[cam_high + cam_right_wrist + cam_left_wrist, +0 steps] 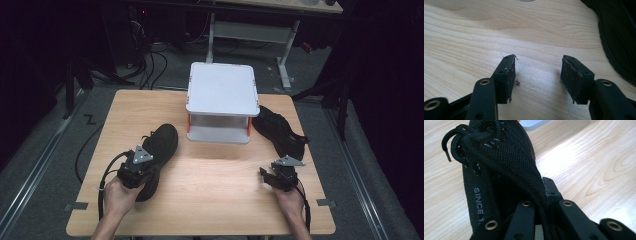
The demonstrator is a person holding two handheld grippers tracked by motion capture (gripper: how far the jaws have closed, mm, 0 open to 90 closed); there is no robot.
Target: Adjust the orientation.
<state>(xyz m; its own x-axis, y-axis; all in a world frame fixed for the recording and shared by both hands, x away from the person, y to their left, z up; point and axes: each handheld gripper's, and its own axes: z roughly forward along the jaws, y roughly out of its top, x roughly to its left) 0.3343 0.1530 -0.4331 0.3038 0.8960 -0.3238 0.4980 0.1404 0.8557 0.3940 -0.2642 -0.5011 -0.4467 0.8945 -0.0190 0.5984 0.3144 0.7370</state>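
Note:
A black lace-up shoe [162, 142] lies on the left half of the wooden table [215, 175], toe pointing away from me. My left gripper [137, 167] is shut on the rim of its opening near the heel; in the left gripper view the jaws [544, 202] pinch the woven collar of the shoe [506, 157] below the laces. A second black shoe [280, 131] lies at the right, beside the white stand. My right gripper [268, 176] hovers just in front of it, open, with bare wood between its pads [537, 63]. That shoe's sole edge [616, 37] fills the right side of the right gripper view.
A white two-level stand [222, 95] with orange corner pieces sits at the back middle of the table, its lower shelf facing me. Beyond the table are a desk frame [285, 60] and cables on the floor [150, 65]. Open wood lies between the two grippers.

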